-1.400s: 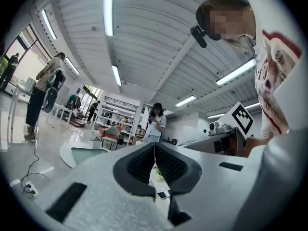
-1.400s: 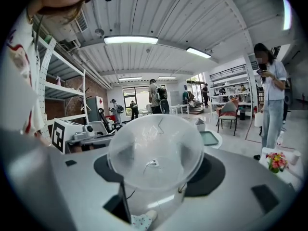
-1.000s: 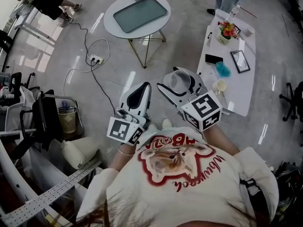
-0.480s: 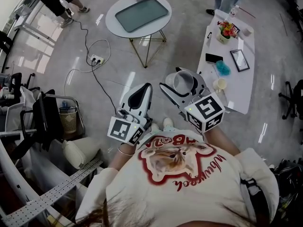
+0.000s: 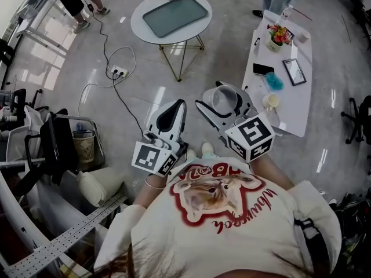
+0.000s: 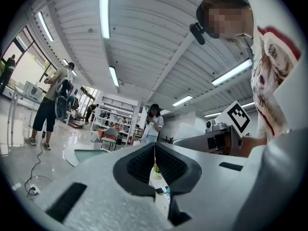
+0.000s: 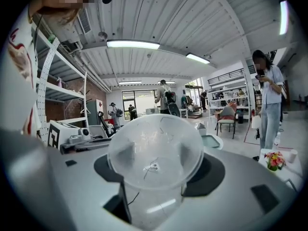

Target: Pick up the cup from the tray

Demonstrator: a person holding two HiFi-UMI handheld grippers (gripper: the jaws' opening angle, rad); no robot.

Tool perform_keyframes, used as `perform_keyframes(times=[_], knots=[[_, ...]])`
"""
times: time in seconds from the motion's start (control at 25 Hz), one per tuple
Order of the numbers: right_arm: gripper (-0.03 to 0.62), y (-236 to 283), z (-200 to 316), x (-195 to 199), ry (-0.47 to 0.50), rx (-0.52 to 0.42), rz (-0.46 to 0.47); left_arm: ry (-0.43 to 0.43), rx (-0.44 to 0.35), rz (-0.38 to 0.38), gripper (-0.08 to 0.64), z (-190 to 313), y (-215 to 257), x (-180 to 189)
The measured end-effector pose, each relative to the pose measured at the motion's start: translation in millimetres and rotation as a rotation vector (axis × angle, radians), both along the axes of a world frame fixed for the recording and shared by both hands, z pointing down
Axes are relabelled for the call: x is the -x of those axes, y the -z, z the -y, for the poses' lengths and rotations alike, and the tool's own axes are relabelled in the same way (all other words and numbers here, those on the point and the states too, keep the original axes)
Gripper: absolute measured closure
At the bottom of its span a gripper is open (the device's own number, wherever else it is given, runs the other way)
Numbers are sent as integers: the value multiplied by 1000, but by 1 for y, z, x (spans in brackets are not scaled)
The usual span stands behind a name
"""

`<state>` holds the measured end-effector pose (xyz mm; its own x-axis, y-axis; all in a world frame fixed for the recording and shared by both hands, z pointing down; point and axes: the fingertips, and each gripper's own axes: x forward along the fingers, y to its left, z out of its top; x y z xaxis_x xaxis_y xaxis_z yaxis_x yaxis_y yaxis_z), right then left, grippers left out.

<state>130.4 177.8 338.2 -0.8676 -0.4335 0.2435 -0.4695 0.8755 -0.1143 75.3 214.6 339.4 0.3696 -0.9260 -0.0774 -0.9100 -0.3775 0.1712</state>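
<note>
A clear plastic cup (image 5: 223,99) is held above the floor with my right gripper (image 5: 222,101) shut on it. In the right gripper view the cup (image 7: 155,153) fills the space between the jaws, its round end towards the camera. My left gripper (image 5: 175,108) is level with it on the left, shut with nothing in it; its dark pads (image 6: 168,165) meet in the left gripper view. The grey-green tray (image 5: 172,16) lies bare on a round white table (image 5: 139,33), far ahead of both grippers.
A long white table (image 5: 291,106) at the right carries a flower pot (image 5: 279,37), a phone (image 5: 262,69), a framed picture (image 5: 294,74) and a small cream cup (image 5: 269,102). A power strip (image 5: 117,72) with cables lies on the floor. A basket (image 5: 83,145) stands at the left.
Both grippers stay nearly where they were, the cup still in the right one. The view has shifted slightly, and a person at the top left has walked further away.
</note>
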Motion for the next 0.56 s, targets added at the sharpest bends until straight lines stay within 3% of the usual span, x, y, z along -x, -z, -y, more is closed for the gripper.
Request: perform_keyframes(times=[0.56], knots=[[273, 0, -13, 14, -5, -1, 4, 0, -1, 0, 545, -14, -3, 12]])
